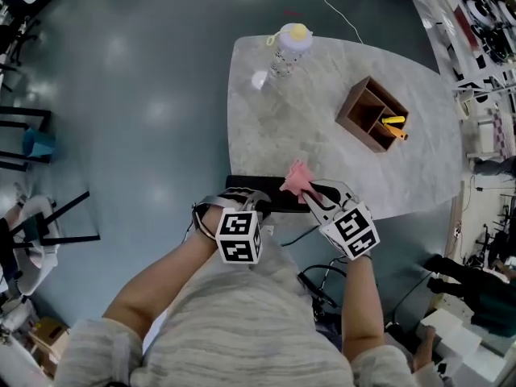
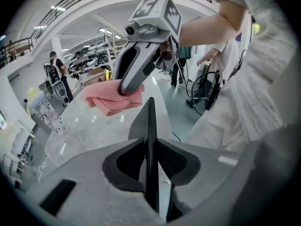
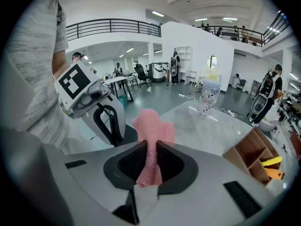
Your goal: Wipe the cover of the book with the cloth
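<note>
I count one book (image 1: pixel 262 185), a dark rectangle lying at the near edge of the surface (image 1: pixel 322 151). My left gripper (image 1: pixel 246 204) sits at its near left corner. There is one cloth (image 1: pixel 297 177), pink and bunched, over the book's far edge. I cannot tell whether it touches the cover. My right gripper (image 1: pixel 310 193) has it pinched, with its jaws closed tight on a fold and the rest of the bunch sticking out past the tips.

Only the head view gives me the whole book. The left gripper view shows just a thin dark edge of it running up between that gripper's jaws, which are nearly together and clamped on it. That same view shows the right gripper from outside, with the cloth under its tip. The right gripper view shows the fold between its own jaws.

Farther out on the surface stand one clear bottle (image 1: pixel 288 48) with a yellow cap, and to its right one wooden box (image 1: pixel 363 107) with compartments. The box holds one yellow thing (image 1: pixel 393 121) and one orange thing (image 1: pixel 399 133).
</note>
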